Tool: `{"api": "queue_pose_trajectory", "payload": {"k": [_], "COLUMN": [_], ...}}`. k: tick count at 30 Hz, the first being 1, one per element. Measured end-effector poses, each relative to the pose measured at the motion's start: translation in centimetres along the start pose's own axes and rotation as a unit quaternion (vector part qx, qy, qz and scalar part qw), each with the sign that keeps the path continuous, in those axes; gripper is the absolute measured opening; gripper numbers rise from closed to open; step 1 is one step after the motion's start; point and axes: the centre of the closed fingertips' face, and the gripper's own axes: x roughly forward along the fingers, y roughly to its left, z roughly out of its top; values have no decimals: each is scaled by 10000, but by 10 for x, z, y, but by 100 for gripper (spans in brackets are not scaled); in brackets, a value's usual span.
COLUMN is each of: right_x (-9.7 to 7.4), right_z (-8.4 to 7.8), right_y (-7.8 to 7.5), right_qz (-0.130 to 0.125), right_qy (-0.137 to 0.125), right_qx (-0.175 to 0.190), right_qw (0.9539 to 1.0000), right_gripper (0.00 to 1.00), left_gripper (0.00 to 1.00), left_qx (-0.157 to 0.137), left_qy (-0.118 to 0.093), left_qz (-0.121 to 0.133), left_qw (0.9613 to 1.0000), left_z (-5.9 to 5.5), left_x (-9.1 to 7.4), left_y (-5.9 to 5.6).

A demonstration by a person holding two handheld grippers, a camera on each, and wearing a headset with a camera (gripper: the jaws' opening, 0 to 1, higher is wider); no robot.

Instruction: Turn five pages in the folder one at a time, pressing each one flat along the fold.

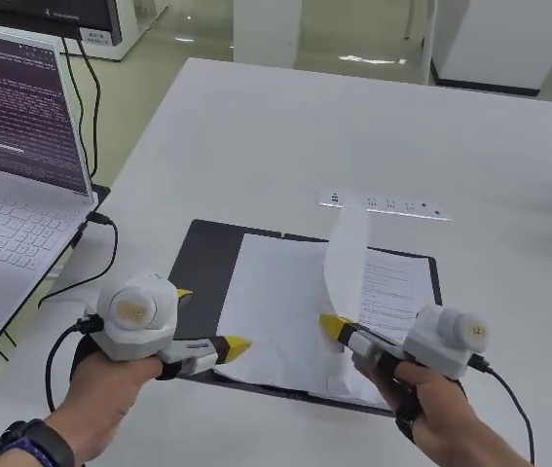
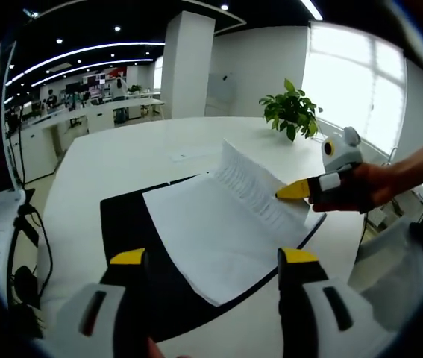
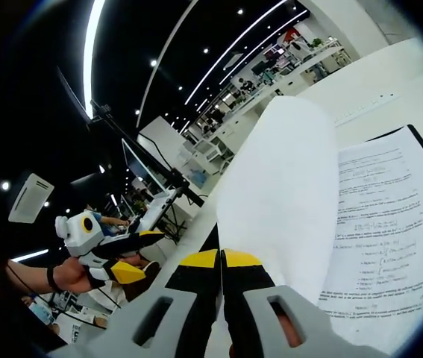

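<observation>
Pinching a lifted page (image 1: 347, 255) at its lower edge with the right gripper (image 1: 332, 326), yellow-tipped jaws pressed together on the sheet, tips meeting in the right gripper view. Standing up curled above the fold of the black folder (image 1: 205, 261), white and blank on the face seen in the right gripper view. Lying open and flat on the white table (image 1: 285, 126), near the front edge, just ahead of both hands: blank page (image 1: 276, 302) on the folder's left half, printed page (image 1: 399, 287) on its right half. Holding the left gripper (image 1: 209, 318) at the folder's lower left corner, jaws spread wide, nothing between them, one tip over the dark cover, the other over the blank page's lower left corner; touching or hovering, cannot tell. Gripped by the left hand (image 1: 110, 389), dark watch (image 1: 32, 443) on that wrist; right hand (image 1: 431, 399) wrapped around the other tool, cable (image 1: 509, 389) trailing from it. Seen from the left gripper view: lifted sheet arching up between the two halves, right gripper's yellow tip at its near edge. Off to the left of the folder, well apart, open laptop (image 1: 13, 165) with lit screen. Beyond the folder's far edge, white power strip (image 1: 383, 204) lying on the table. Far across the table in the left gripper view, potted plant (image 2: 292, 110).
</observation>
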Motion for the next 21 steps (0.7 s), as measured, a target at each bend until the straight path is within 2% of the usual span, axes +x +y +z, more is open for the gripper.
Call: {"api": "queue_pose_trajectory", "payload": {"k": [5,12,18,21], "right_x": [12,25,40,47], "right_z": [-7,-17,-27,-35], "right_y": [13,20,26,29], "right_qz": [105,156,216,264], "right_qy": [107,280,327,443], "right_qx": [-16,-3,87,93], "right_qw": [9999,9995,9992,9986], "right_gripper": [0,0,0,0], "left_gripper": [69,70,70,70], "left_qx": [-138,-206,-390,-413], "left_qy": [-48,-63,-135,-162], "left_qz": [87,167,330,368], "left_qw": [9999,9996,9986,9983], "left_z": [-3,-7,-6,-6], "left_x": [-8,-19,-28,-29], "left_y": [7,13,23,26]}}
